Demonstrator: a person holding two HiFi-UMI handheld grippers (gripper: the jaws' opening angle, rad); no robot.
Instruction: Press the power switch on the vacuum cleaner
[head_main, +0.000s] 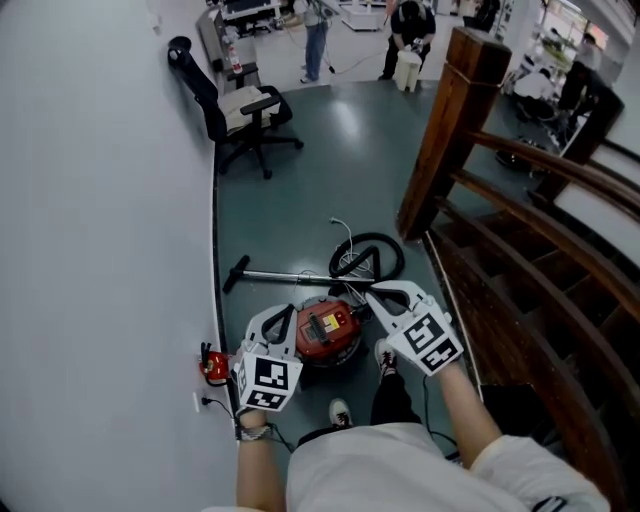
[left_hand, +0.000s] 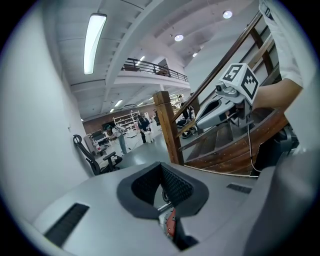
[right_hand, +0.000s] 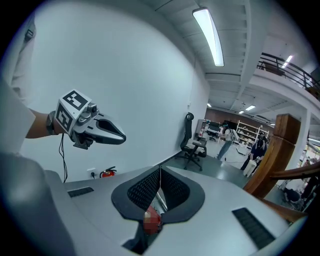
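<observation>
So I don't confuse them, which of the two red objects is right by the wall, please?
The small fire extinguisher; the larger red vacuum cleaner sits farther out.

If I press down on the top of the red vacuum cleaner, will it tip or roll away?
It probably will not tip: the vacuum cleaner looks squat and broad on the floor. A sideways push might shift it; any wheels are hidden. Its hose lies in a loop, so it seems floppy and would hardly steady the body.
</observation>
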